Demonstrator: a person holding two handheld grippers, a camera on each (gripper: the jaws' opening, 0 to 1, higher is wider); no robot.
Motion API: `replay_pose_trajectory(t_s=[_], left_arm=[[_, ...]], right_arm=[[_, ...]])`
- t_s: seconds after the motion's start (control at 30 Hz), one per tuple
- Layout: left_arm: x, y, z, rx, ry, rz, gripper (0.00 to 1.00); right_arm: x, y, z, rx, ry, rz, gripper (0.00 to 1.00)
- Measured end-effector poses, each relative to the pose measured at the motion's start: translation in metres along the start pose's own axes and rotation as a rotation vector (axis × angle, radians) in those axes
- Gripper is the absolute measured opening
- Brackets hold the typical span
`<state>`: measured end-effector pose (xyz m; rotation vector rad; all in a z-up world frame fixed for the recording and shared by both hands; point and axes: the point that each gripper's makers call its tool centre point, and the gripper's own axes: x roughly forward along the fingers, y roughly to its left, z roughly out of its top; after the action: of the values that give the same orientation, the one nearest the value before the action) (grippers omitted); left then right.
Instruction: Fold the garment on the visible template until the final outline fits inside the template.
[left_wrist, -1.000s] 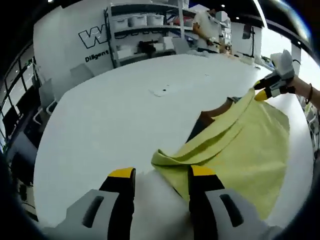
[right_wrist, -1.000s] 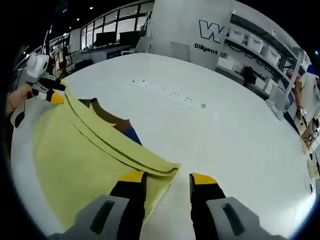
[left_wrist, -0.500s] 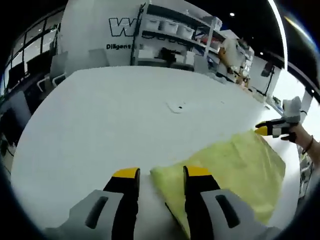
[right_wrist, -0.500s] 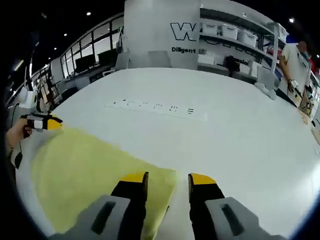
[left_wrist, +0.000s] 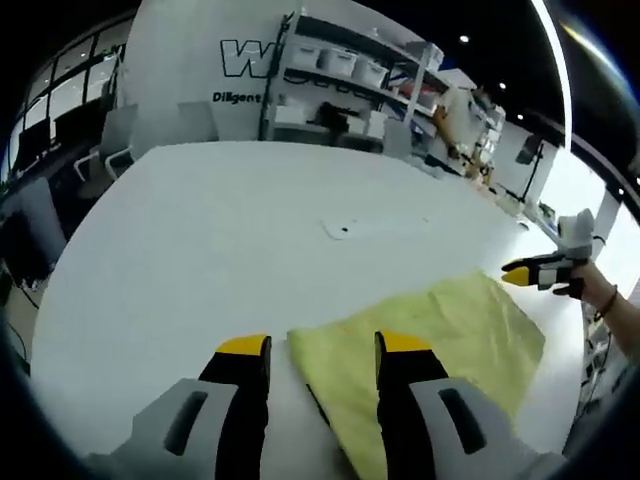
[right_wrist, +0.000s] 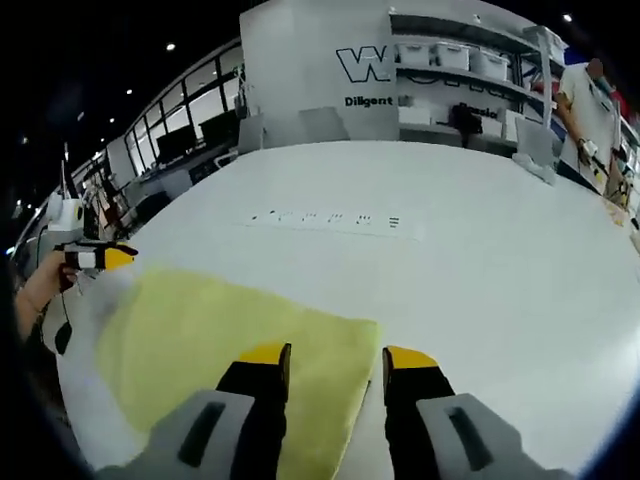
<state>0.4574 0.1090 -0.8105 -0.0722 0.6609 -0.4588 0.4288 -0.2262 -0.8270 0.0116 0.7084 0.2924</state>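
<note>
A yellow garment (left_wrist: 430, 330) lies flat and folded on the white table (left_wrist: 200, 220). In the left gripper view its near corner rests between the jaws of my left gripper (left_wrist: 322, 345), which stands open. My right gripper (left_wrist: 520, 272) hovers just off the garment's far corner, held by a hand. In the right gripper view the garment (right_wrist: 230, 320) spreads left from my open right gripper (right_wrist: 338, 355), its edge under the left jaw. There my left gripper (right_wrist: 105, 258) sits a little beyond the far corner, apart from the cloth.
Shelves with white bins (left_wrist: 340, 80) and a wall with lettering stand behind the table. A small white object (left_wrist: 340, 230) lies mid-table, and a row of small marks (right_wrist: 330, 218) beyond the garment. A person (right_wrist: 585, 100) stands at the far right. Chairs (left_wrist: 110, 140) line the table's left side.
One second ago the garment's top layer was lifted at two corners, showing brown and blue beneath. It now lies flat, and both grippers have come off its corners.
</note>
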Motion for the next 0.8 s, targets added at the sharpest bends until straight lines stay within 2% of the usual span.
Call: replay_pose_trajectory(t_s=[0.1,0.37,0.6,0.8], left_arm=[[-0.014,-0.008,0.0,-0.012,-0.015,-0.012,0.39],[-0.046,-0.025,-0.019,0.011,-0.016,-0.044,0.44],[-0.059,-0.047,-0.041,0.013,0.006,-0.102,0.46],[-0.069,-0.051,-0.054,0.038,0.025,-0.095,0.47]], right_arm=[[-0.011,0.008,-0.004,0.015,0.0,0.022,0.33],[-0.036,0.03,-0.029,0.02,0.031,0.089,0.36],[-0.049,0.035,-0.051,-0.024,0.064,0.11,0.38],[-0.066,0.044,-0.065,-0.072,0.081,0.156,0.38]])
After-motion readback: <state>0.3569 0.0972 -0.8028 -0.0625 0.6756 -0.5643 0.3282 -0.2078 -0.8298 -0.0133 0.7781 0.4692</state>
